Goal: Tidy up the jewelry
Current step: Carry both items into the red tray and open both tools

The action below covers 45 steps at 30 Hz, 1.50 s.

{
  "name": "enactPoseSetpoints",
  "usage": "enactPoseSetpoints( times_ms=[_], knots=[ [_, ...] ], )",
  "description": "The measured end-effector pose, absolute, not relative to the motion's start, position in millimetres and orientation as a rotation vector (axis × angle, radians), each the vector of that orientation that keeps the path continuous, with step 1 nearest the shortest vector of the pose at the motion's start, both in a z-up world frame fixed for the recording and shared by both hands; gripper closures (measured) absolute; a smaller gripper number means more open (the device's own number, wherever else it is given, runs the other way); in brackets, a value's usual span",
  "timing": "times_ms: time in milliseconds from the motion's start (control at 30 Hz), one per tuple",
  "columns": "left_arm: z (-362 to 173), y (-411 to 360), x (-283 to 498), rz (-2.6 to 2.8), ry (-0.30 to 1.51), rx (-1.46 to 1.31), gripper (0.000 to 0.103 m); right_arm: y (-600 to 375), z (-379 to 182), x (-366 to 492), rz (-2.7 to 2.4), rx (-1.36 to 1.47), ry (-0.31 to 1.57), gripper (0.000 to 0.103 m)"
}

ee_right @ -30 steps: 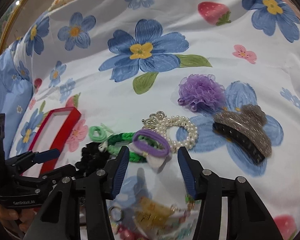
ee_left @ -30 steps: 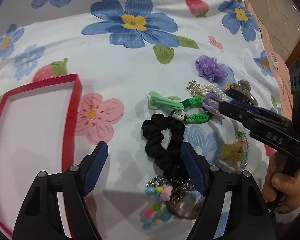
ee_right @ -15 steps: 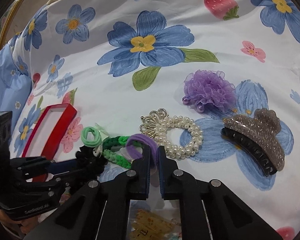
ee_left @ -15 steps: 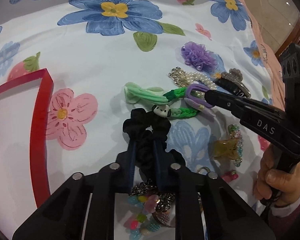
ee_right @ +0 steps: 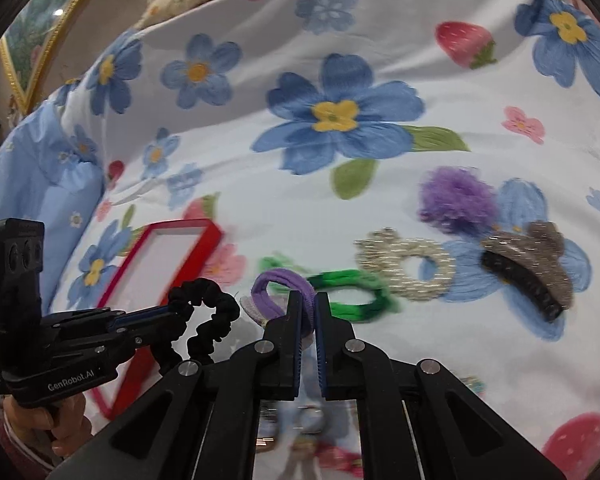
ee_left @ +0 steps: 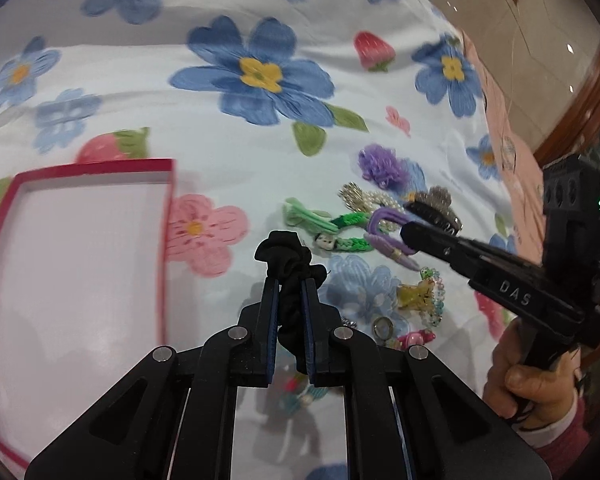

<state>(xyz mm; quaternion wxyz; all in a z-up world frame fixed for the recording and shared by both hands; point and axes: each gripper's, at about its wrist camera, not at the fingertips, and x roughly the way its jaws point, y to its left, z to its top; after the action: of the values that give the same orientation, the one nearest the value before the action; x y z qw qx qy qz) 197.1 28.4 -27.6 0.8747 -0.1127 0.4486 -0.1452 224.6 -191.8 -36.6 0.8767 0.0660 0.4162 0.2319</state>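
Left wrist: one black scrunchie (ee_left: 288,264), one red tray (ee_left: 168,200).

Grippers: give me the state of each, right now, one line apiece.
Left gripper: shut on the black scrunchie, lifted off the cloth.
Right gripper: shut on the purple hair tie.

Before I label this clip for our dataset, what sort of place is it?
Probably a bedroom at home: the hair accessories lie on a soft flowered bedsheet, a light blue pillow sits at its edge, and a gold-framed picture stands behind.
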Motion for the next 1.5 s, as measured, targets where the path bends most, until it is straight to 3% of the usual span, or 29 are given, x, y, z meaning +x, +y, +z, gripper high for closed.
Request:
enactPoseSetpoints(
  times_ms=[533, 833, 1500],
  knots=[
    [-7, 151, 168, -0.114, 0.842, -0.340, 0.094, -75, -20, 218, 0.684, 0.127, 0.867, 0.097],
    [-27, 201, 191, -0.046, 0.830, -0.394, 0.094, -10, -34, 244, 0.720, 0.084, 0.899, 0.097],
    [-88, 223, 240, 0.019, 0.992, -0.436, 0.093, 46, -86, 289, 0.696, -0.068, 1.011, 0.096]
  ],
)
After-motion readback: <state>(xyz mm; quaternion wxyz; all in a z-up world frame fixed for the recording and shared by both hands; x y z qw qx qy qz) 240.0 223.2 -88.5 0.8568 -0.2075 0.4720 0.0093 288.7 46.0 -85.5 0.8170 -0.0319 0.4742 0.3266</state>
